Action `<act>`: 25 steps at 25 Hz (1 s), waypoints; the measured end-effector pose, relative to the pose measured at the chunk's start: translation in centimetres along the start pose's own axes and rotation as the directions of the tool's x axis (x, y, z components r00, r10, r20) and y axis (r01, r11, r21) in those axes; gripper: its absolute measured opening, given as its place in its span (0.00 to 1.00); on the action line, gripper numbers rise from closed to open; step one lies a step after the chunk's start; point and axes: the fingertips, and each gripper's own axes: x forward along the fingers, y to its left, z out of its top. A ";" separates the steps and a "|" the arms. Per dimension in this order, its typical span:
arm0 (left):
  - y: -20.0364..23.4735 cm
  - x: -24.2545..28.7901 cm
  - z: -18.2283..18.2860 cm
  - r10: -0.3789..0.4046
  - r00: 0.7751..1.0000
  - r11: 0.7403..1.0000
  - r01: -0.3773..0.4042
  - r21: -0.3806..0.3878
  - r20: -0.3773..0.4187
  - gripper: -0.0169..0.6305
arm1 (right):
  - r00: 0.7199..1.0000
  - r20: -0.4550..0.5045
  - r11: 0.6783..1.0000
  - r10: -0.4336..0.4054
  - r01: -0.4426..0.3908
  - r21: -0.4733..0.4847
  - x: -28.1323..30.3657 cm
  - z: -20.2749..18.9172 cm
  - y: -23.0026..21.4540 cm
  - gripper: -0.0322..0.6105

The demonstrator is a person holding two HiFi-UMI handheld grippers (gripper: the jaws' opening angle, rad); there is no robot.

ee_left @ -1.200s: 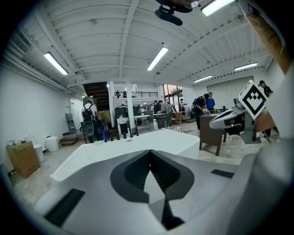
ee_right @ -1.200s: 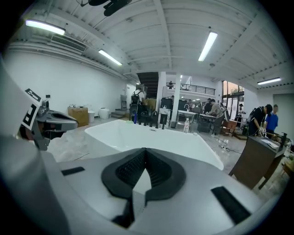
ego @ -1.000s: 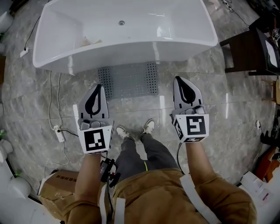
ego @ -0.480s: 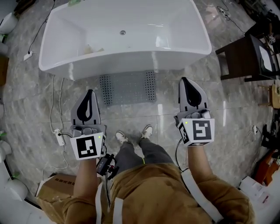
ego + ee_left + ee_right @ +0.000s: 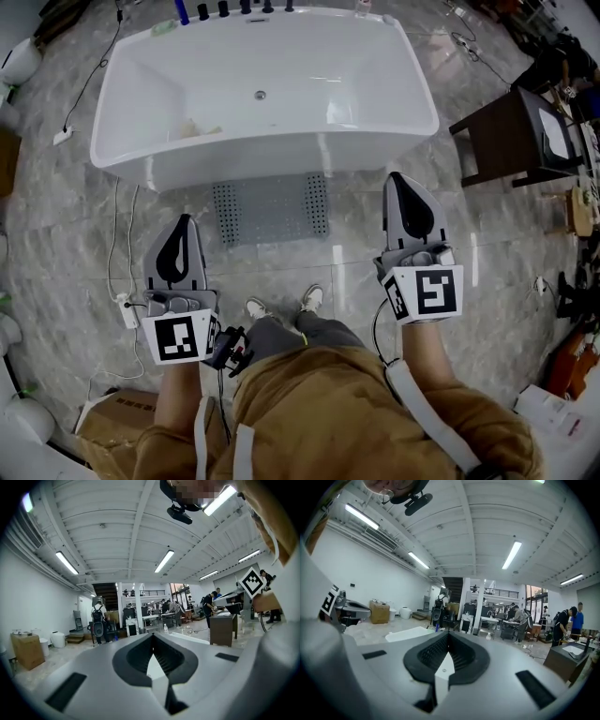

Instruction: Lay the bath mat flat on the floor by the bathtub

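So here's where I'm at: the bath mat (image 5: 272, 208) is lying on the marble floor (image 5: 506, 244) right against the front wall of the bathtub (image 5: 281, 155), long side parallel to the tub. From the head view it looks flat, with no curled corner or fold I can spot. The far edge seems to run in under the tub's curve though, so I can't vouch for that strip. Neither gripper is on it. The left gripper (image 5: 183, 225) and right gripper (image 5: 398, 183) hang in the air either side of the person's shoes (image 5: 281, 305), clear of the mat. Both sets of jaws are pressed together with nothing between them, and each gripper view just looks out across the room. My read is the laying is basically done and what's left is the check. I'd look along the near edge and the two perforated end strips first, since that's where a thin rubbery mat tends to lift. For any fix I'd pinch one near corner only and drag it low along the floor rather than lifting, so the rest doesn't buckle. Also mind the white cable (image 5: 114, 234) on the left, easy to snag.
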 end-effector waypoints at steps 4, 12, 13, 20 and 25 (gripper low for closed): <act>0.8 -1.7 1.8 0.017 0.999 1.000 -0.017 -0.002 0.035 0.03 | 1.000 0.022 1.000 -0.010 0.010 -0.010 -1.5 1.4 0.1 0.06; 2.1 -5.4 5.4 0.047 0.995 0.998 -0.049 0.025 0.089 0.03 | 0.998 0.064 0.999 -0.029 0.031 -0.019 -5.0 4.0 0.3 0.06; 2.2 -5.9 5.8 0.049 0.994 0.998 -0.052 0.028 0.096 0.03 | 0.997 0.070 0.999 -0.031 0.033 -0.021 -5.4 4.3 0.3 0.06; 3.2 -8.7 7.5 0.076 0.990 0.996 -0.080 0.026 0.119 0.03 | 0.994 0.101 0.999 -0.043 0.046 -0.023 -8.5 6.1 0.3 0.06; 3.5 -9.9 7.4 0.102 0.988 0.994 -0.105 0.027 0.115 0.03 | 0.995 0.088 0.999 -0.044 0.044 0.000 -9.7 5.7 0.3 0.06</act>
